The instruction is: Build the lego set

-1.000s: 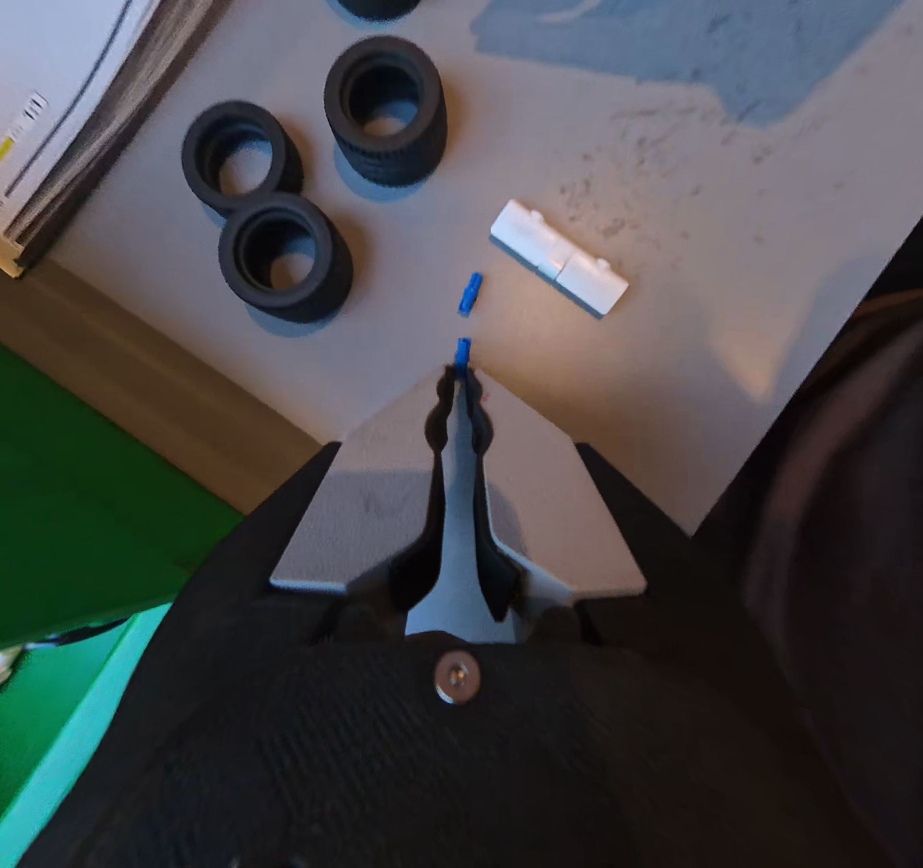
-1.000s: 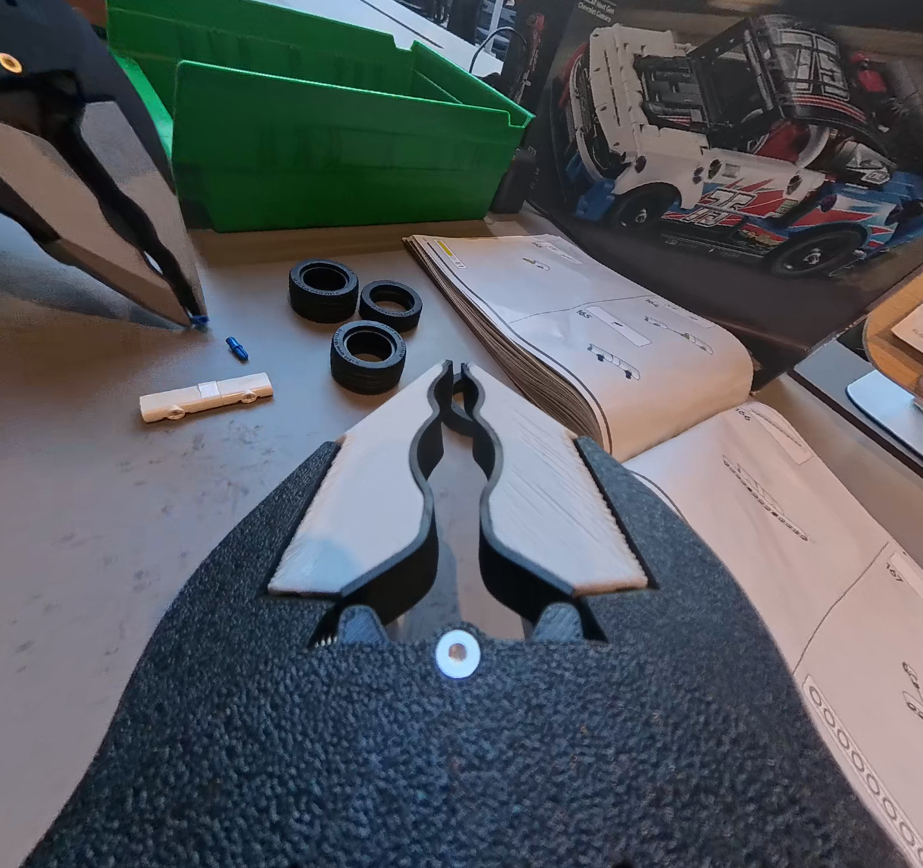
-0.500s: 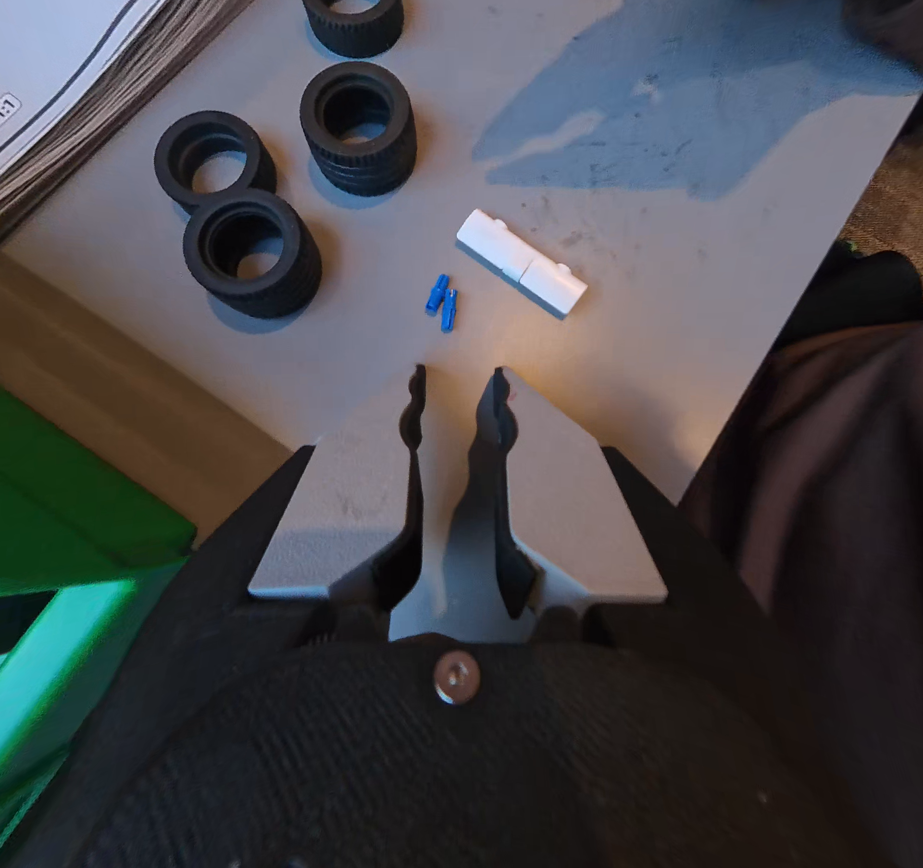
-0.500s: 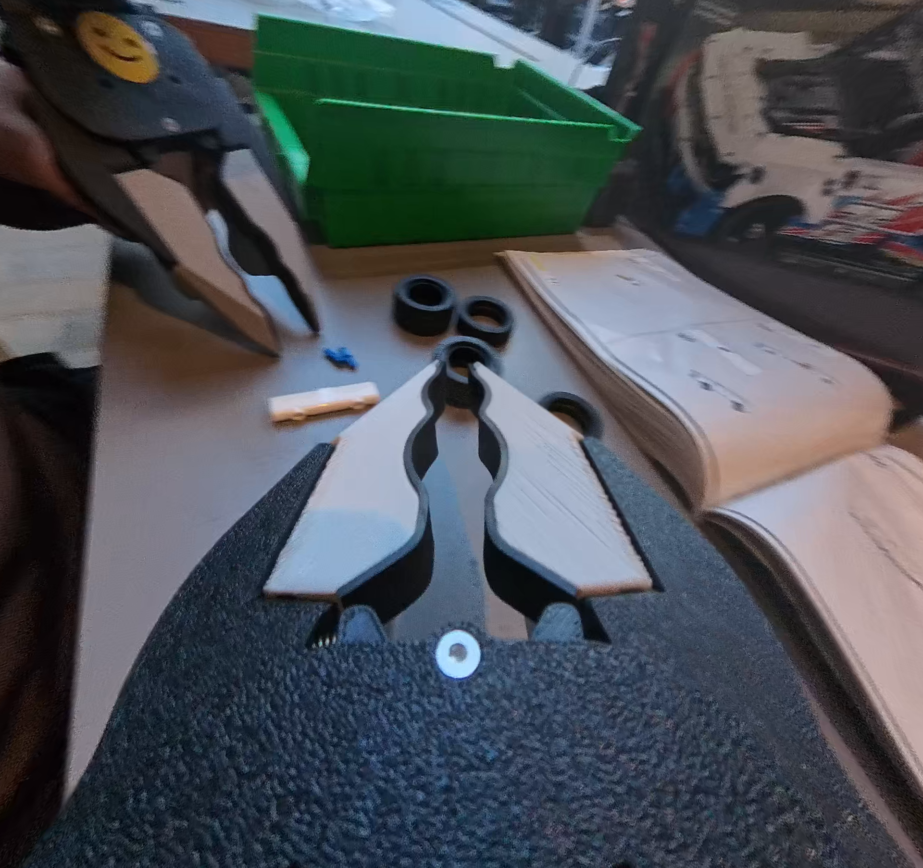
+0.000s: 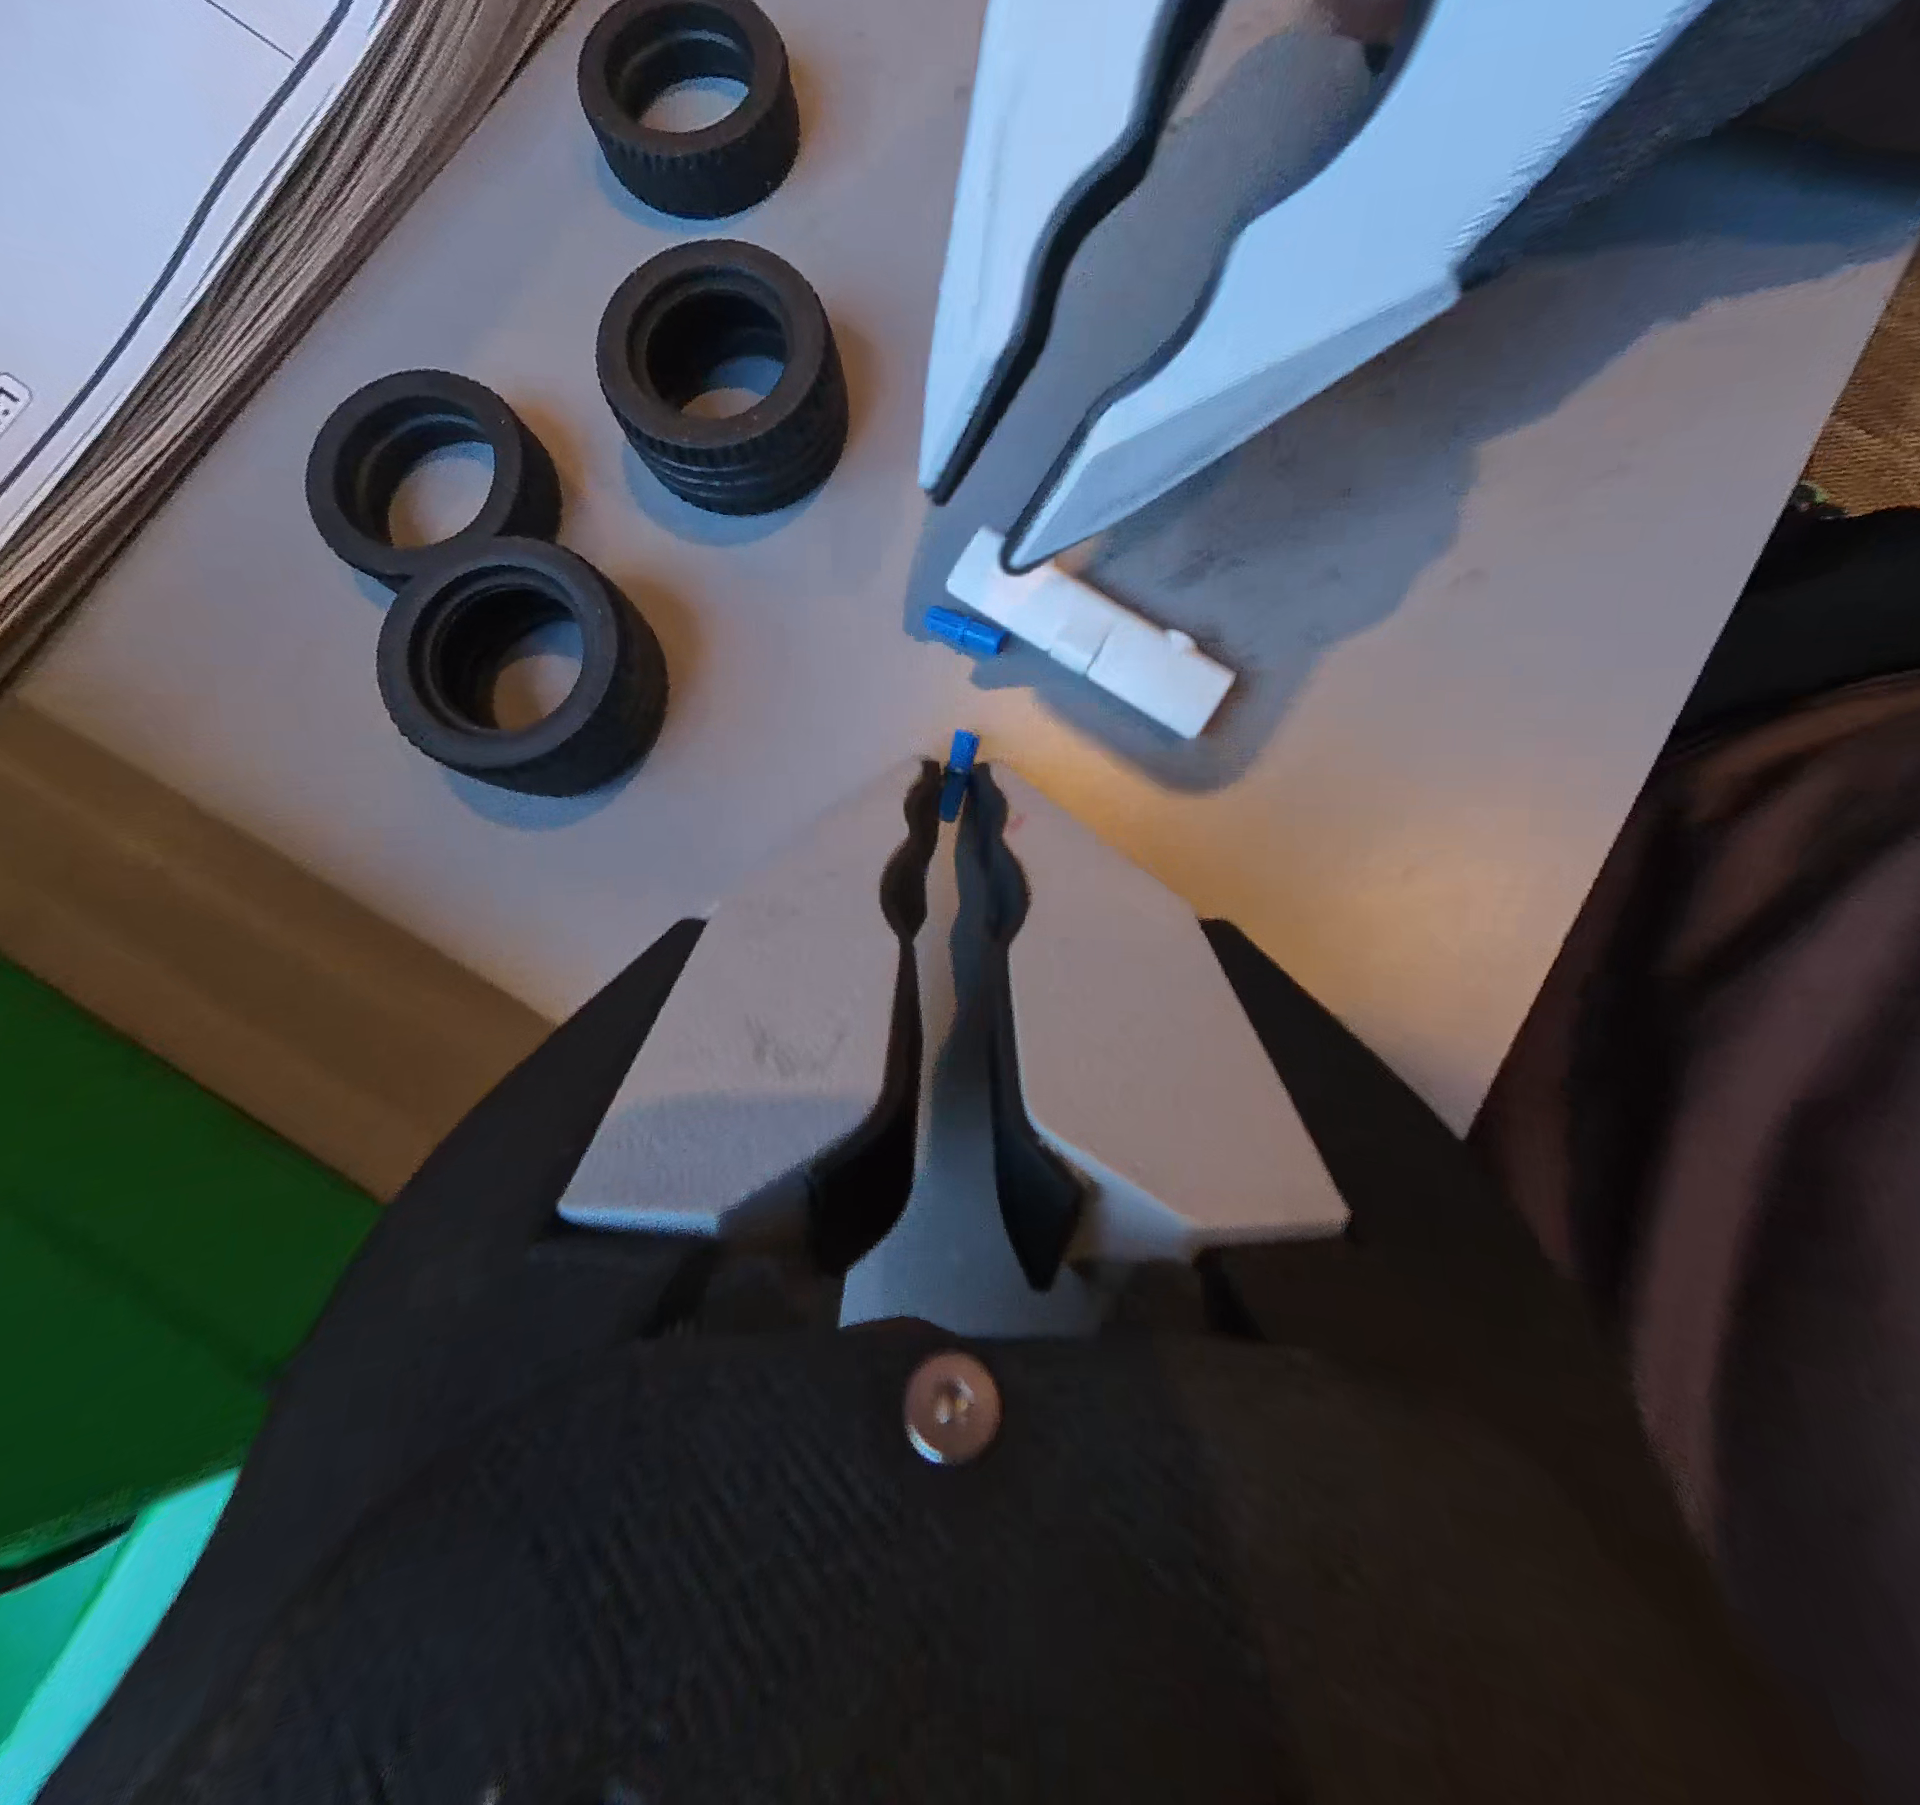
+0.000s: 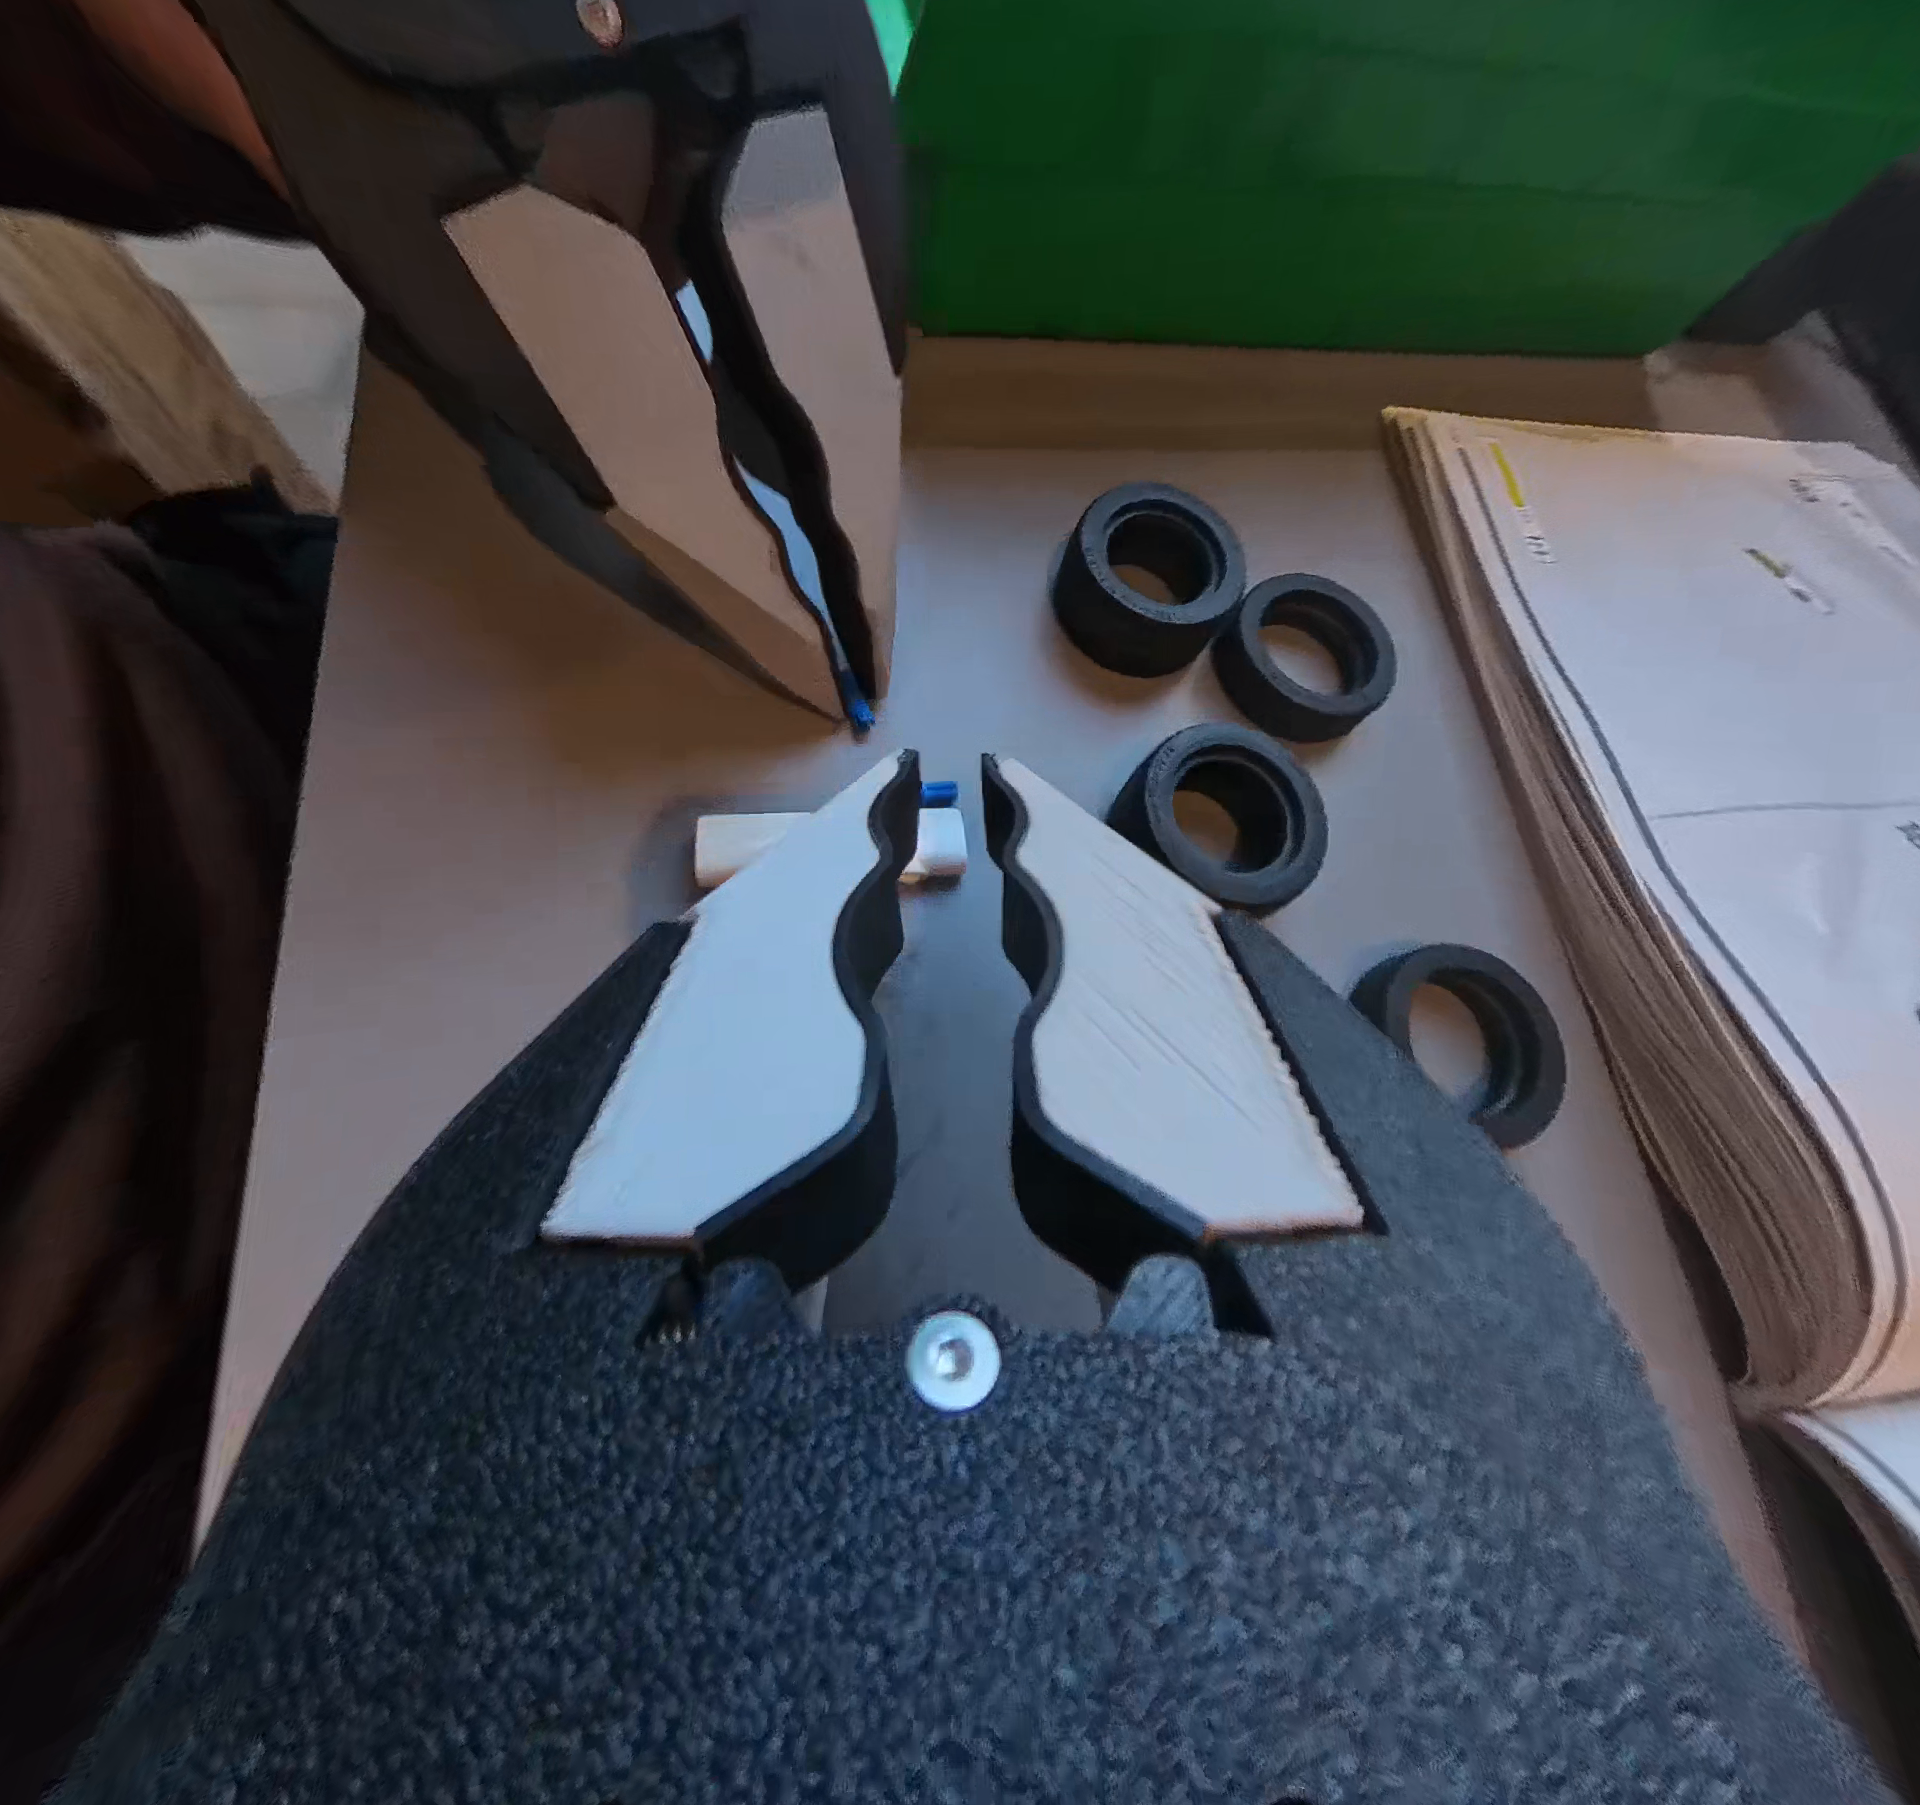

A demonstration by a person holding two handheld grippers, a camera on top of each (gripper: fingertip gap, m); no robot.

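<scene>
Table (image 5: 1351, 924), left tongs (image 5: 953, 768) regripped blue pin (image 5: 960, 756)

four tires (image 5: 722, 379) lie between manual (image 5: 156, 145) and beam (image 5: 1091, 633).

Dim, warm light. On the table (image 5: 1351, 820) a soft orange patch glows just beside the white piece (image 5: 1132, 659), which casts a short dark shadow. The tyres (image 5: 722, 379) throw bluish shadows. The right gripper (image 5: 982, 524) is motion-blurred above the white piece and shades the table around it. Wide-angle bending warps both views' edges; the green bin (image 6: 1351, 124) is soft.
</scene>
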